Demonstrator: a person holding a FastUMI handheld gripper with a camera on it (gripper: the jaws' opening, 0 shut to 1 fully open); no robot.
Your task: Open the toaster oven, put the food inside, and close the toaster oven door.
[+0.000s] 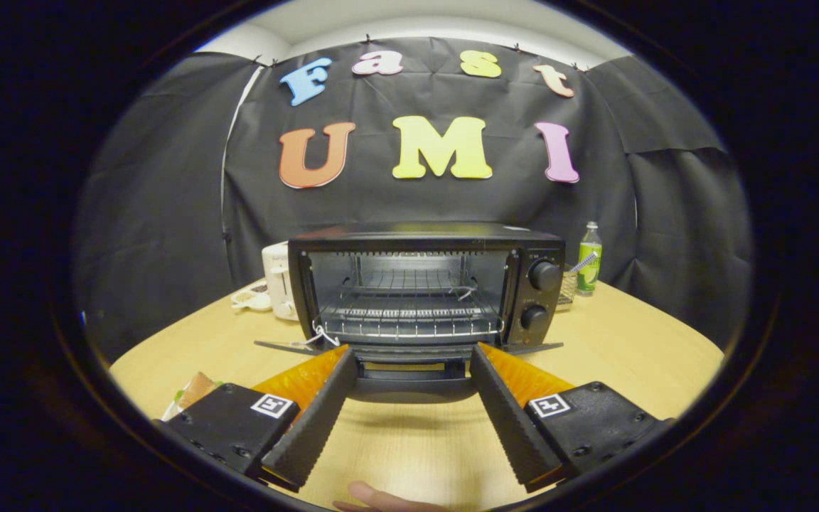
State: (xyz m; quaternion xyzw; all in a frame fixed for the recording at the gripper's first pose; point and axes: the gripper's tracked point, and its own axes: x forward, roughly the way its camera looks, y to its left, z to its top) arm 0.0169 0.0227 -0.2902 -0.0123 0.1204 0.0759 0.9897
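Observation:
A black toaster oven (424,284) stands on the wooden table (630,334), just ahead of my fingers. Its door (409,350) hangs fully down and flat, and the wire rack (409,313) inside is bare. My gripper (413,352) is open wide, with the door's handle (413,387) lying between the two fingers; I cannot tell whether they touch it. Beside the left finger, partly hidden behind the gripper body, the food (193,395) lies on the table and looks like a sandwich with some green in it.
A white appliance (278,284) stands behind the oven on the left. A green bottle (589,259) and a small wire basket (566,284) stand to the oven's right. Below the fingers a person's fingertip (374,498) shows.

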